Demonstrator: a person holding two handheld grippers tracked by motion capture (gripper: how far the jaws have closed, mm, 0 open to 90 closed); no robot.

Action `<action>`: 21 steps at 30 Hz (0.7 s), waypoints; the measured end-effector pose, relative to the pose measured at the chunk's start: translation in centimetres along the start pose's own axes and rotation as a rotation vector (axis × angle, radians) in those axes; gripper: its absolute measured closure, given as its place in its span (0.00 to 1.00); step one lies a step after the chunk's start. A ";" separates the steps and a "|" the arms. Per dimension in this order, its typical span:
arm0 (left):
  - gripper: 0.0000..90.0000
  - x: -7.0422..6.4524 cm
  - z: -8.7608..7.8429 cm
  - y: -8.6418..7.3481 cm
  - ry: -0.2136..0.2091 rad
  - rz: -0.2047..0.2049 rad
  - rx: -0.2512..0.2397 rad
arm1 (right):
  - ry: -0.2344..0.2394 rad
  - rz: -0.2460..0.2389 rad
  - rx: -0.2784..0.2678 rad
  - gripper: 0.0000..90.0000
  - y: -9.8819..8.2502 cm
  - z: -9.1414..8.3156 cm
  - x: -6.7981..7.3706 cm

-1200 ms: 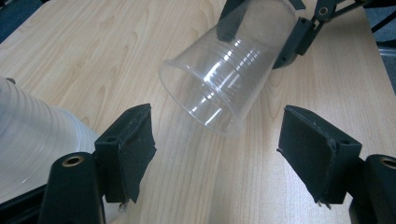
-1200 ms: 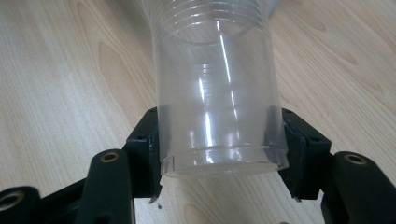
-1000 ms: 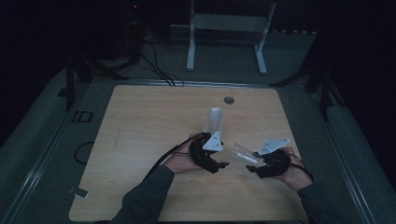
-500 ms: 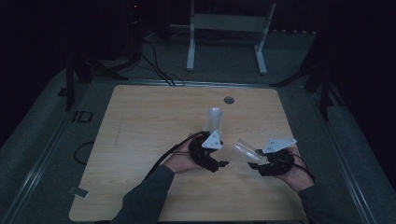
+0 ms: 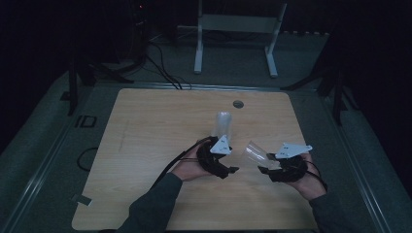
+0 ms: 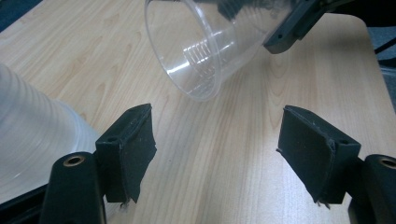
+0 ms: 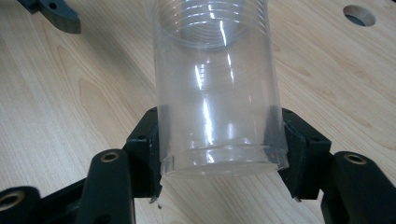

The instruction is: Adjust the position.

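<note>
High view, left to right: stack (image 5: 223, 124) upright on counter (image 5: 145, 145), just beyond left hand-held gripper (image 5: 232, 169), jaws spread, empty. Right hand-held gripper (image 5: 263, 167) clamped on tilted cup (image 5: 252, 153) above counter. Best kept clamped firmly, righted, aligned squarely with stack.

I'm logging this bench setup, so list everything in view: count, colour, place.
single cup: one, clear plastic, clamped near its base in the right gripper, tilted toward table centre.
stack of cups: one, clear, upright on the table just beyond the left gripper.
table: one, light wood, with a round hole near its far edge.
white stand: one, on the floor behind the table.
left gripper: black, jaws apart, nothing between them.
right gripper: black, shut on the single cup.
</note>
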State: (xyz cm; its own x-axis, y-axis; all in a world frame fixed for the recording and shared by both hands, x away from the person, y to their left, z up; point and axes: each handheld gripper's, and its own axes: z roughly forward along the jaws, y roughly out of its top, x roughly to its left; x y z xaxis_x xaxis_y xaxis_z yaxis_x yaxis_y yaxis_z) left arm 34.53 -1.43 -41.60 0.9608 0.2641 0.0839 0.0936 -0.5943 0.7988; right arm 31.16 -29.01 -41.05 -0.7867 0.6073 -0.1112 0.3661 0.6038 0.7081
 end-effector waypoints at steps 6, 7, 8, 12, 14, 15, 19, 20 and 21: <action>0.30 0.0 -0.1 0.1 0.013 -0.006 -0.011 | -0.014 0.010 -0.034 0.46 0.1 -0.2 0.1; 0.30 0.0 -0.1 0.1 0.014 -0.006 -0.011 | -0.014 0.011 -0.040 0.46 0.1 -0.2 0.1; 0.30 0.0 -0.1 0.1 0.014 -0.008 -0.015 | -0.016 0.011 -0.045 0.46 0.1 -0.3 0.2; 0.30 0.2 -0.2 0.2 0.001 -0.047 -0.032 | -0.018 0.015 -0.058 0.45 0.2 -0.4 0.2; 0.30 0.3 -0.2 0.2 0.003 -0.055 -0.037 | -0.021 0.013 -0.061 0.45 0.3 -0.4 0.2; 0.30 0.3 -0.2 0.2 0.003 -0.057 -0.038 | -0.022 0.015 -0.065 0.45 0.4 -0.5 0.2; 0.31 0.3 -0.3 0.2 0.014 -0.066 -0.041 | -0.033 0.021 -0.083 0.46 0.5 -0.7 0.2; 0.31 0.3 -0.3 0.2 0.016 -0.069 -0.045 | -0.035 0.023 -0.088 0.46 0.5 -0.7 0.2; 0.31 0.3 -0.3 0.3 0.017 -0.074 -0.047 | -0.039 0.026 -0.094 0.46 0.5 -0.7 0.2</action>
State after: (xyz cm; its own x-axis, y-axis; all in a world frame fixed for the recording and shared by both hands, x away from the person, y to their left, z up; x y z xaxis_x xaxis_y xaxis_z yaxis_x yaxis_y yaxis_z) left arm 34.81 -1.26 -41.18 0.9471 0.3192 0.0335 0.1513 -0.5361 0.8305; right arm 30.78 -28.96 -40.23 -0.7570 0.6428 -0.1174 0.3364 0.5373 0.7734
